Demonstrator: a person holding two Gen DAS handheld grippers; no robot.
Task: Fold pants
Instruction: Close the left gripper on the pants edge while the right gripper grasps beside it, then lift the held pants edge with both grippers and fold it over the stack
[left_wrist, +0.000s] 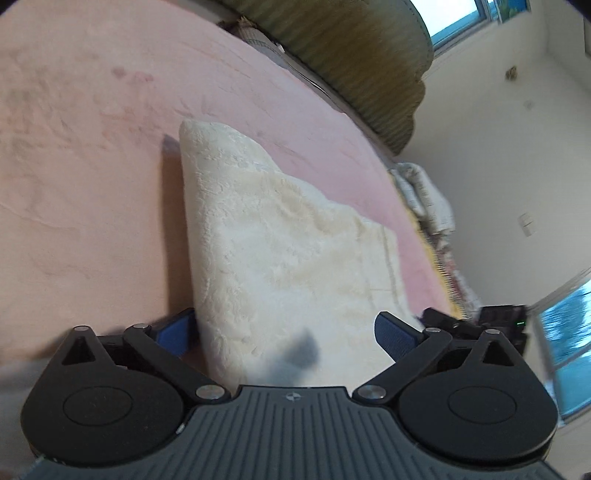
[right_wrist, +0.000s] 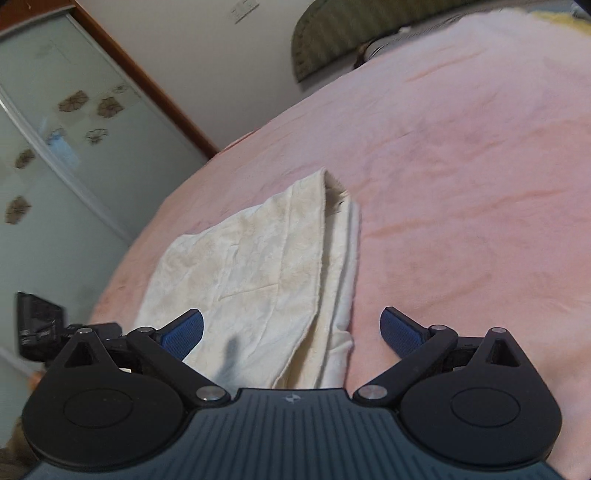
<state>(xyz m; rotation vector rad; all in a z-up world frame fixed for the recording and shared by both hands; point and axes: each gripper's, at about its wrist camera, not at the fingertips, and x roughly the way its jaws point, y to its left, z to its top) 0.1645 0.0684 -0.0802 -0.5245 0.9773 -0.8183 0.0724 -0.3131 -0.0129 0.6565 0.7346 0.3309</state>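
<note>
Left gripper (left_wrist: 284, 334): jaws stood wide apart, the blue pads (left_wrist: 176, 332) on either side of the near end of the cloth, nothing pinched between them
Pants (left_wrist: 280, 251): cream, fleecy, folded into a long narrow bundle lying on the pink blanket (left_wrist: 85, 177); in the left wrist view the bundle ran away from the gripper and tapered toward its far end
Left view background: a green ribbed headboard (left_wrist: 351, 51) beyond the blanket, a heap of patterned bedding (left_wrist: 424, 199) at the bed's right edge, a white wall and windows further right; the other gripper's black body (left_wrist: 480, 321) showed at the right
Right gripper (right_wrist: 291, 330): jaws also spread wide, the left pad (right_wrist: 184, 332) over the near corner of the pants, the right pad over bare blanket; holding nothing
Pants, right view (right_wrist: 258, 266): lay flat on the pink blanket (right_wrist: 461, 184), layered edges stacked along the right side, a crease across the middle
Right view background: a glass sliding door with leaf prints (right_wrist: 55, 129) at left, a wooden frame beside it, the green headboard (right_wrist: 332, 33) at the top
</note>
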